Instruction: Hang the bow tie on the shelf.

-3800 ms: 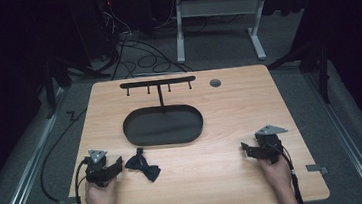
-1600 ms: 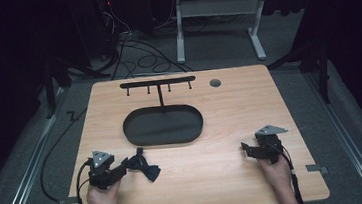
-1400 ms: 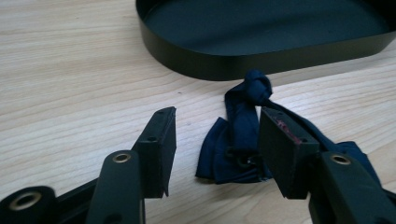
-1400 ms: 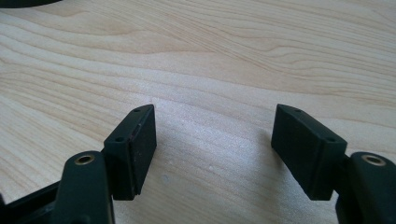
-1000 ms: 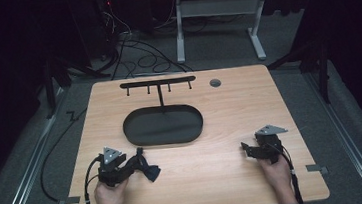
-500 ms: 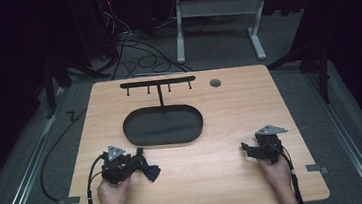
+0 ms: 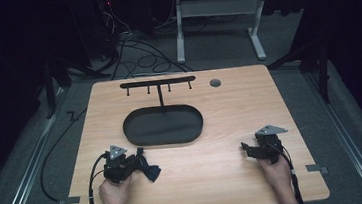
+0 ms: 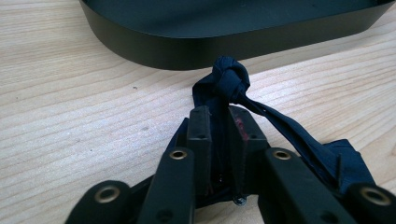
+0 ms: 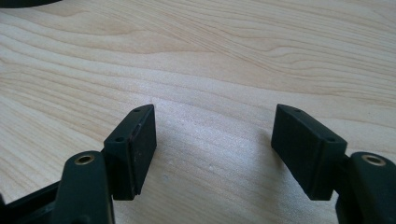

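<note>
A dark room surrounds a light wooden bench, with cables and a grey metal frame on the floor behind it. On the bench stands a black oval tray with a hook rail rising on a post from its far side. Near the front left edge, just in front of the tray, lies a dark navy knotted cloth, its knot close to the tray wall. The left gripper lies low on the bench; its jaws have just been closing and now stand narrow, pinching a fold of the cloth behind the knot, while a strip of fabric trails off to one side. The right gripper rests on bare wood near the front right, well apart from the cloth, jaws spread wide with nothing between them.
</note>
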Tool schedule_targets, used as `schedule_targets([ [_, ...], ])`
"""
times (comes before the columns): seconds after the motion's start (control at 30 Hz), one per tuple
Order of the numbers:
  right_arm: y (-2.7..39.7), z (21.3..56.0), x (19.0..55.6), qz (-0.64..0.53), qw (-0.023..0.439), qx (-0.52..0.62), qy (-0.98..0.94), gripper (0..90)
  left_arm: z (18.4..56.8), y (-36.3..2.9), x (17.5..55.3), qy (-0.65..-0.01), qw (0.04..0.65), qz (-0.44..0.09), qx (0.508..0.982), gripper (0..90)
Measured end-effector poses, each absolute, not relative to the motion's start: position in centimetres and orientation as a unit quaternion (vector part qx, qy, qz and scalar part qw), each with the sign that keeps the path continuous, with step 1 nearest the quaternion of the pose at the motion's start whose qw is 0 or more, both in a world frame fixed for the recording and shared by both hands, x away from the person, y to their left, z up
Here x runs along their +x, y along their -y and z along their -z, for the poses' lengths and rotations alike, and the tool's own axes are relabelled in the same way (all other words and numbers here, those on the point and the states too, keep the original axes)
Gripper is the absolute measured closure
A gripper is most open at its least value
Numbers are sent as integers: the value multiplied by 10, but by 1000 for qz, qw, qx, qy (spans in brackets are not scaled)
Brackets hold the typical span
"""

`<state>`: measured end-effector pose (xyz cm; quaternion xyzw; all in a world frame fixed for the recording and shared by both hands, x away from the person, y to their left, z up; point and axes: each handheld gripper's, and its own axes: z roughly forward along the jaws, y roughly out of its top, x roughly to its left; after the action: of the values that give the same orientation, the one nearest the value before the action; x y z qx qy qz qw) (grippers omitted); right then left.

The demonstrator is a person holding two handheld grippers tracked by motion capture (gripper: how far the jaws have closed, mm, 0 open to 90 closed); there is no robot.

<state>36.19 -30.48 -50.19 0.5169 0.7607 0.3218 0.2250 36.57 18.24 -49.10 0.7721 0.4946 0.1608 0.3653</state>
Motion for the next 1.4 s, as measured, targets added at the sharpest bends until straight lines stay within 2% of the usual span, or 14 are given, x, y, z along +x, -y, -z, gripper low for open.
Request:
schedule_targets([
  [0.17,305,502,362,-322,225,518,-760,324,489,-183,365,-494,367,-166,771,875],
  [0.6,305,502,362,-322,226,517,-760,324,480,-188,359,-490,379,-177,765,891],
  [1.4,305,502,362,-322,224,517,-760,324,432,-194,350,-463,413,-217,753,894],
])
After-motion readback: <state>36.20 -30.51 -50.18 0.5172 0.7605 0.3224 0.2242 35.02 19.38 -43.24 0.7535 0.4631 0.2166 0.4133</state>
